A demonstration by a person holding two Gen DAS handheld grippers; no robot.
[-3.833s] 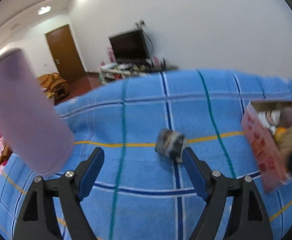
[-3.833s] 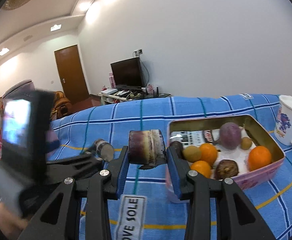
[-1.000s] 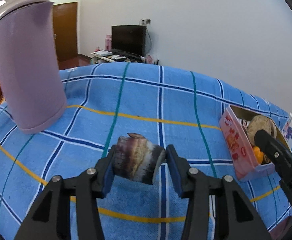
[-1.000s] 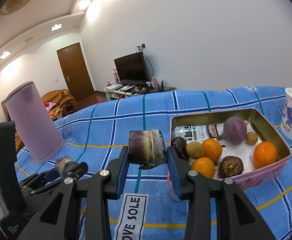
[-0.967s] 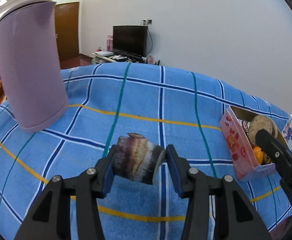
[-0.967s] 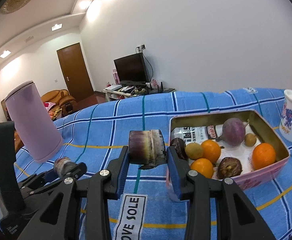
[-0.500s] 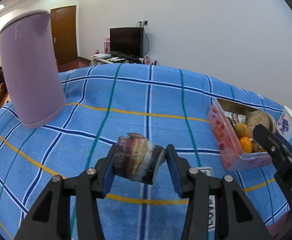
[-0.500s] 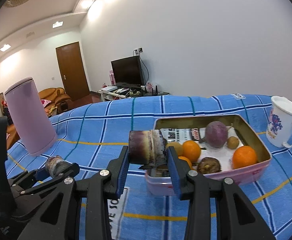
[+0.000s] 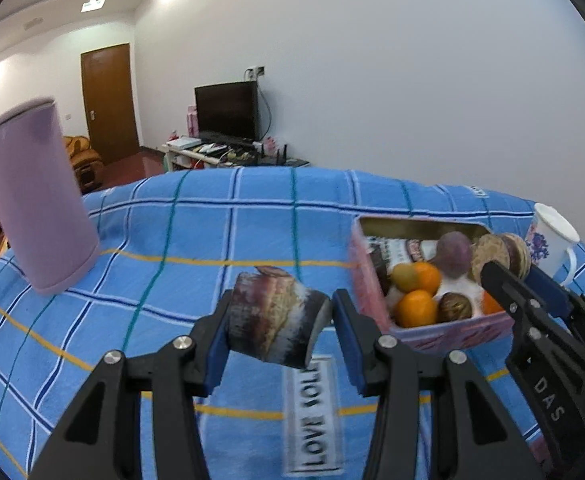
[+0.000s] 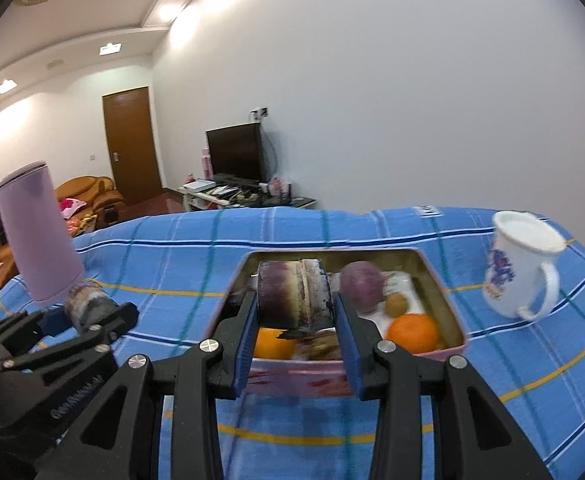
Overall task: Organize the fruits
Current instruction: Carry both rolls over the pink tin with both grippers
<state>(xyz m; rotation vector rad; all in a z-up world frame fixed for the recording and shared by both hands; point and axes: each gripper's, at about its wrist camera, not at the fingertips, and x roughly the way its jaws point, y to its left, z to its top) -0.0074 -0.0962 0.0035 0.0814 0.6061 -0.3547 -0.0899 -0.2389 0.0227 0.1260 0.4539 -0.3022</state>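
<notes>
Blue checked cloth (image 9: 220, 216) — covers the whole tabletop, with a white label printed "LOVE SOLE" lying on it near the camera

Lilac cylindrical container (image 9: 36, 196) — upright on the cloth at far left, well apart from the tin

Pink rectangular tin (image 10: 292, 376) — open, gold inside, standing on the cloth right of centre; it holds oranges (image 9: 415, 307), a purple round fruit (image 10: 361, 283), a small brown fruit (image 10: 396, 302), a dark wrinkled fruit (image 9: 454, 307) and printed packets at the far end

White mug (image 10: 522, 264) — floral print, handle to the right, on the cloth just beyond the tin's right side

Right tool (image 10: 295, 332) — pads pinching a dark purple sugarcane piece (image 10: 292, 294) by its cut ends, held above the near-left part of the tin

Left tool (image 9: 278, 328) — pads pinching a second sugarcane piece (image 9: 274, 320), mottled brown and grey, tilted, held clear of the cloth just left of the tin
</notes>
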